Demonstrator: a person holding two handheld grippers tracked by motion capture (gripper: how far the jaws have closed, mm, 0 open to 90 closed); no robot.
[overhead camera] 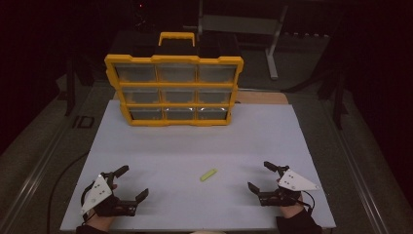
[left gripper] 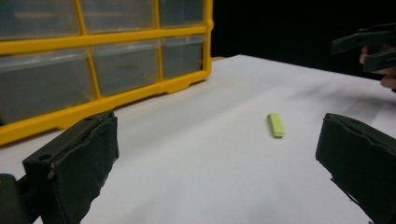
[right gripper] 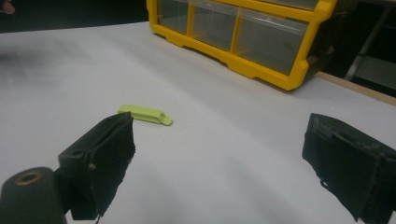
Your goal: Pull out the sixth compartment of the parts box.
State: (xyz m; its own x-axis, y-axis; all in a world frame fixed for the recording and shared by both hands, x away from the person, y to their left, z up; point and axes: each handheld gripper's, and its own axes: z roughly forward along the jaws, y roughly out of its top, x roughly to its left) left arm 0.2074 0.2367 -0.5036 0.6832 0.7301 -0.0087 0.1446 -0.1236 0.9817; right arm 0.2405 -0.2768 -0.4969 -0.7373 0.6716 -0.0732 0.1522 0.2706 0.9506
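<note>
my room is dim; light falls mostly on the white table [overhead camera: 195, 146], and everything beyond it sinks into black. the high view is soft and grainy. faint shadows smear the far table in both gripper views. my near jaws look blurred, and the organizer's [overhead camera: 174, 88] clear drawers catch pale glare.
</note>
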